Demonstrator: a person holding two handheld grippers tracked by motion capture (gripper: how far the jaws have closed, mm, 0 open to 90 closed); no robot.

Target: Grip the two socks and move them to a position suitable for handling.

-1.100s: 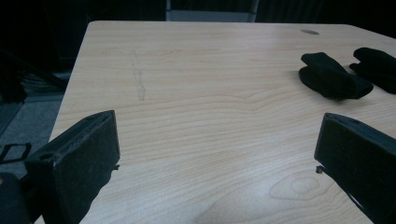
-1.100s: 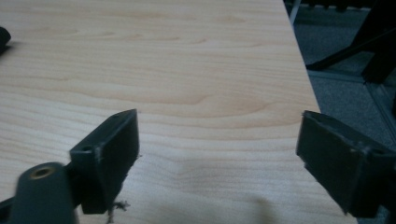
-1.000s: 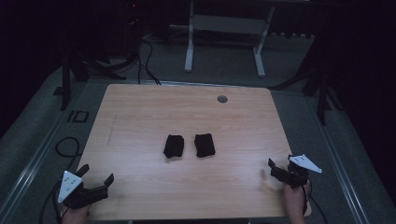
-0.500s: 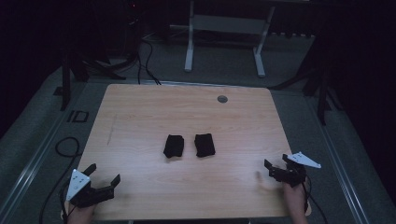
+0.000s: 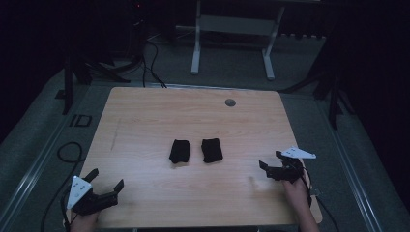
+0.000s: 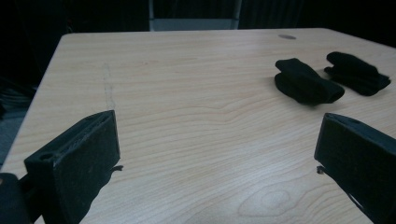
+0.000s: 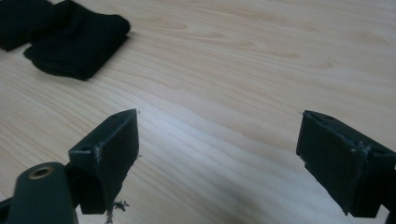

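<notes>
Two small black folded cloths lie side by side in the middle of the wooden table (image 5: 145, 121): the left cloth (image 5: 180, 151) (image 6: 304, 85) and the right cloth (image 5: 212, 150) (image 6: 357, 72) (image 7: 77, 44). My left gripper (image 5: 105, 180) (image 6: 219, 154) rests at the table's front left corner, open and empty, pointing toward the cloths. My right gripper (image 5: 270, 161) (image 7: 219, 144) hovers at the front right edge, open and empty, well apart from the cloths.
A round grommet (image 5: 230, 102) sits near the table's far edge. Beyond the table stands a white desk frame (image 5: 232, 43) on a grey floor, with cables (image 5: 63, 150) at the left. The surroundings are dark.
The left gripper has slid a little right and forward onto the table corner. The right gripper has shifted slightly left and away from the edge. The cloths have not moved.
</notes>
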